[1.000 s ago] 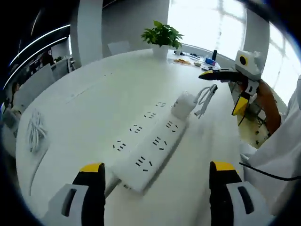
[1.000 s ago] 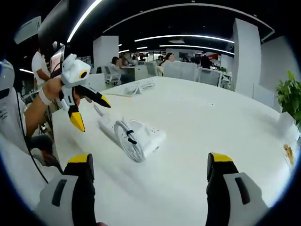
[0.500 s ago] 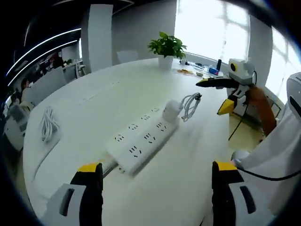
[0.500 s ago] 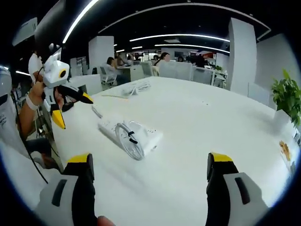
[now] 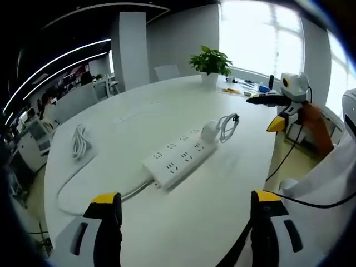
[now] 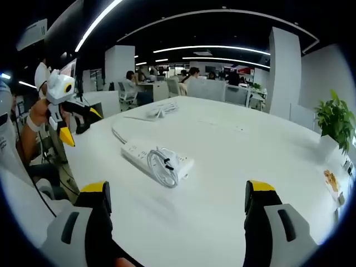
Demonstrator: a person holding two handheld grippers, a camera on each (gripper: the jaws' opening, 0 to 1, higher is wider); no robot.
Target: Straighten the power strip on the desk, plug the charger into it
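Since both grippers, left (image 5: 183, 233) and right (image 6: 181, 222), hang spread and empty, we judge the power strip (image 5: 181, 158) ahead rigid and light, and the plugged-in charger (image 5: 210, 131) best pinched across its hard body.

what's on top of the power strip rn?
A white charger sits at one end of the power strip, its coiled cable lying beside and over that end. The other sockets are bare. Whether its prongs are fully seated is hidden under its body.

White table (image 5: 167, 222) — bright windows (image 5: 261, 33), ceiling lights (image 6: 222, 49)
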